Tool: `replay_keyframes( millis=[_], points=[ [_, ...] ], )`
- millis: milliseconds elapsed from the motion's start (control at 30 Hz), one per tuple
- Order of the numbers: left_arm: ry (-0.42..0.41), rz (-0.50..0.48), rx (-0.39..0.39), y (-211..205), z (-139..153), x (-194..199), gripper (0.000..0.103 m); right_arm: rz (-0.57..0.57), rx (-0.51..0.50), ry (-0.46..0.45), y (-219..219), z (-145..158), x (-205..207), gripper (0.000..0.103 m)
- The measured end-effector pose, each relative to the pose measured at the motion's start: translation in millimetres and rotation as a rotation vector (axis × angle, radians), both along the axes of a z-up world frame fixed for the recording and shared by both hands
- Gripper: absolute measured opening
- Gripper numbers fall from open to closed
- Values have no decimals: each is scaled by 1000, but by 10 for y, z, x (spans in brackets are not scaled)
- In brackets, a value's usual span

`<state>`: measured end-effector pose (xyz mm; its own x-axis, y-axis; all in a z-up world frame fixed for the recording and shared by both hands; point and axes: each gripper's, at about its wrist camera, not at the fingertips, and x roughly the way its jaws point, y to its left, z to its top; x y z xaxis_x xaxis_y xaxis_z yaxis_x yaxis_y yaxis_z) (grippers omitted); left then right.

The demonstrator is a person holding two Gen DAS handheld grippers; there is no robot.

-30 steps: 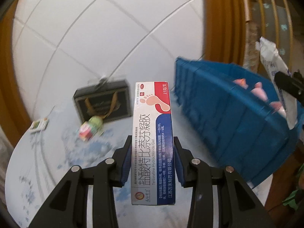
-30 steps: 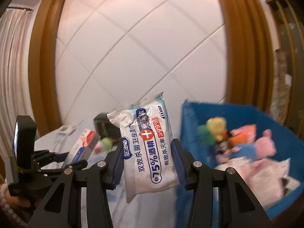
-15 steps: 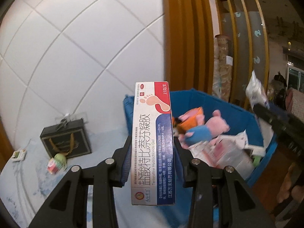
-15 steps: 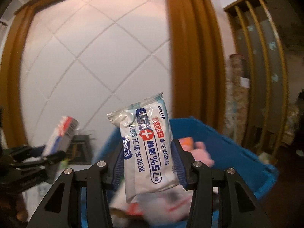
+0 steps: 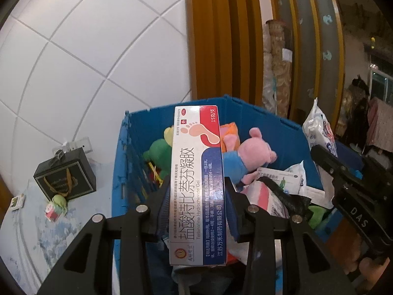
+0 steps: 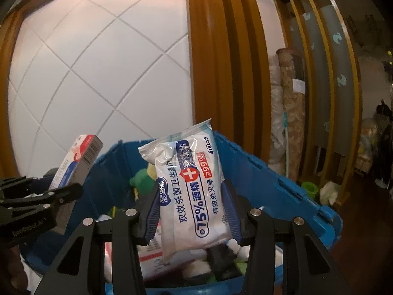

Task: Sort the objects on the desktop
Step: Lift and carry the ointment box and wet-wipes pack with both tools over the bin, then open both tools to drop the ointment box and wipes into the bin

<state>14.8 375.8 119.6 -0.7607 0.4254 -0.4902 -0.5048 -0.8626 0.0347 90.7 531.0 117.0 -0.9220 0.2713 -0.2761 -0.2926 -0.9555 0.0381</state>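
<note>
My left gripper (image 5: 196, 206) is shut on a white, red and blue foot-gel box (image 5: 196, 179) and holds it upright over the blue bin (image 5: 255, 113). My right gripper (image 6: 190, 209) is shut on a white pack of alcohol wipes (image 6: 189, 184), also above the blue bin (image 6: 270, 184). The bin holds a pink pig plush (image 5: 248, 152), a green plush (image 5: 157, 152) and several packets. The right gripper with its wipes (image 5: 319, 132) shows at the right of the left wrist view. The left gripper with its box (image 6: 73, 164) shows at the left of the right wrist view.
On the pale blue tabletop (image 5: 29, 241) left of the bin stand a black gift box (image 5: 65, 177), a small green and red toy (image 5: 55, 207) and a small card (image 5: 18, 201). A white tiled wall and brown wooden frame (image 5: 213, 36) rise behind.
Both grippers have swung right from the tabletop to above the blue bin, still holding their items. The bin's contents have come into view.
</note>
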Motion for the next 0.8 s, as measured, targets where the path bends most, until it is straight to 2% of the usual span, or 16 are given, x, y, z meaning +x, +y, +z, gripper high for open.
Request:
replay_keyframes(
  millis=[200, 767, 800],
  points=[
    [-19, 31, -28, 91, -78, -101, 38, 10, -21, -38, 139, -116, -134, 47],
    [-47, 62, -83, 146, -163, -122, 39, 12, -39, -146, 186, -296, -292, 48],
    [-50, 59, -83, 147, -167, -123, 41, 9, -40, -154, 196, -306, -297, 48]
  ],
)
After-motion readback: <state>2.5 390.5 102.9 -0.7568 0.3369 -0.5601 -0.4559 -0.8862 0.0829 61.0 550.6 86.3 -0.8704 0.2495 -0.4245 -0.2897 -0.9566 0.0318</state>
